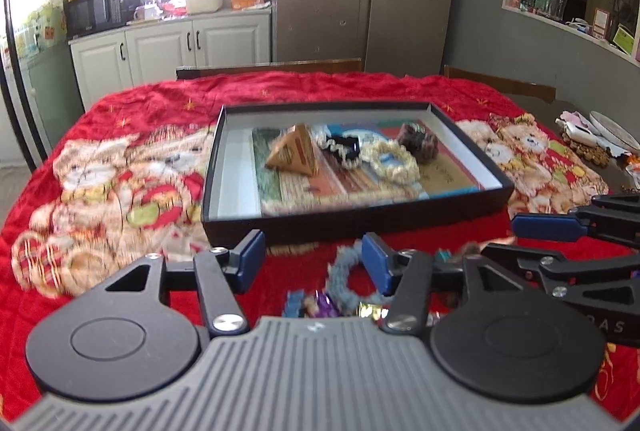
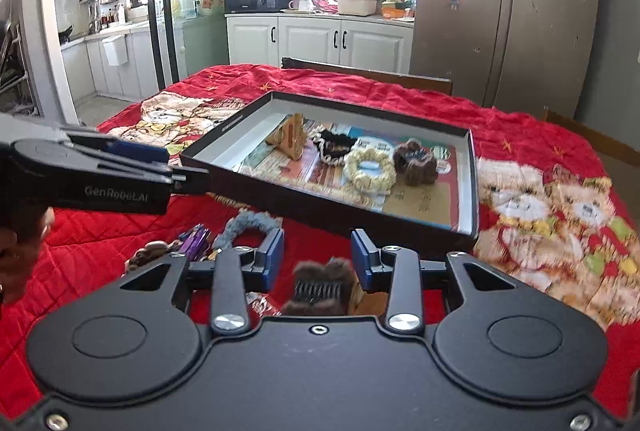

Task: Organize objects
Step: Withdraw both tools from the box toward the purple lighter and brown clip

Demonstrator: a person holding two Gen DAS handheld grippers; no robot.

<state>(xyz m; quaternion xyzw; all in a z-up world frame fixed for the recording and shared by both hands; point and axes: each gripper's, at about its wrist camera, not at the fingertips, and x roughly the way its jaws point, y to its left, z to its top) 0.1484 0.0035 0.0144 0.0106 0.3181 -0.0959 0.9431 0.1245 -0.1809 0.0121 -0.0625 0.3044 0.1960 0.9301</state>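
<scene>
A shallow black box [image 1: 360,225] [image 2: 320,217] stands on the red bear-print cloth. It holds a tan triangular packet [image 1: 294,151], a black scrunchie [image 1: 342,147], a cream scrunchie [image 1: 394,159] and a brown furry clip [image 1: 418,141]. In front of the box lie a grey-blue scrunchie [image 1: 340,277] [image 2: 250,223] and purple-wrapped sweets [image 1: 320,305]. My left gripper [image 1: 314,263] [image 2: 176,167] hovers open over them with nothing between its pads. My right gripper [image 2: 318,259] [image 1: 516,239] is open, with a second brown furry claw clip [image 2: 320,287] on the cloth below and between its fingers.
A plate [image 1: 614,131] and small clutter sit at the table's right end. Wooden chair backs [image 1: 268,67] stand beyond the far edge, with a fridge and white cabinets behind. A person's hand [image 2: 24,231] holds the left gripper.
</scene>
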